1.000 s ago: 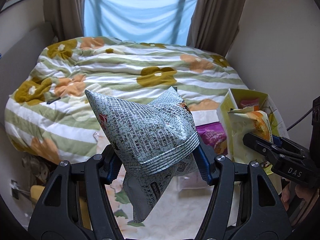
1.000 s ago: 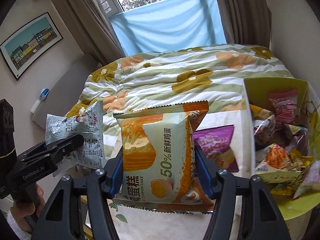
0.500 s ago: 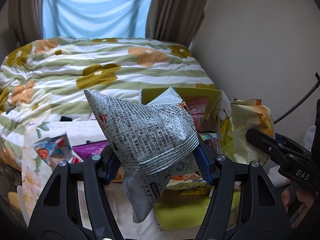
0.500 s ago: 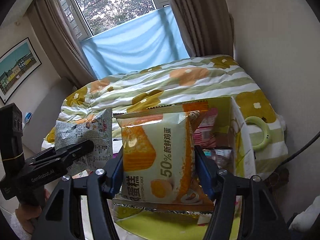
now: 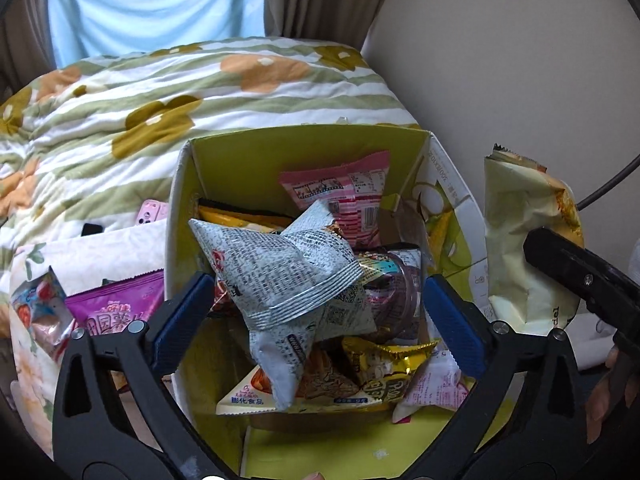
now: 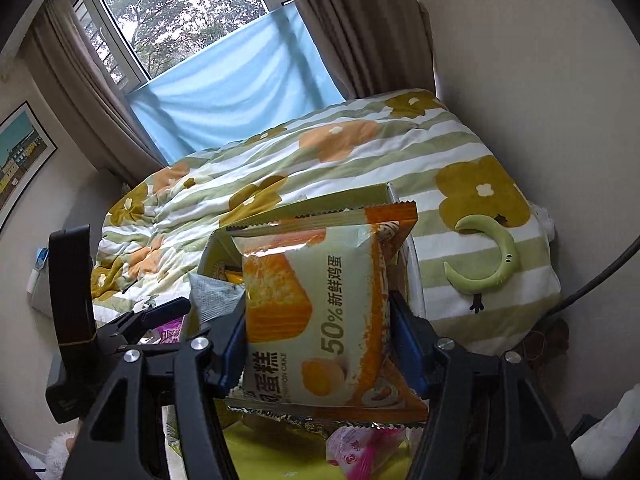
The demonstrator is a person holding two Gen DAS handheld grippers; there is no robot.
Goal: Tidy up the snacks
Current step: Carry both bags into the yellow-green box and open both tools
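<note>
Grey packet: the newsprint-patterned grey snack packet (image 5: 280, 280) is between the pads of my left tool (image 5: 316, 312), over the open yellow-green snack box (image 5: 304, 148), and it looks to be dropping or resting on the heap.
Left tool: a second ago it pinched this packet over the bed; now its pads stand wide, clear of the packet on both sides, so I have let go.
Meaning: I judge this packet delivered; the left tool is free for the next snack.
Cake packet: my right tool (image 6: 320, 332) still clamps the orange chiffon cake packet (image 6: 320, 304), pads pressed on both its sides, and has carried it from beside the box to just right of my left tool, over the box's right wall.
Still out: a purple snack bag (image 5: 116, 304) and a small pale sachet (image 5: 36, 308) lie left of my left tool, on a floral bench cloth (image 5: 132, 244) outside the box.
Hard to make out: whether the grey packet touches the pile, I cannot tell.
Hidden: the cake packet blocks most of the box from the right wrist; my own tool frames cover its near wall.
Unclear: two small pink and black things (image 5: 148, 212) beyond the cloth on the bed (image 5: 200, 80).
</note>
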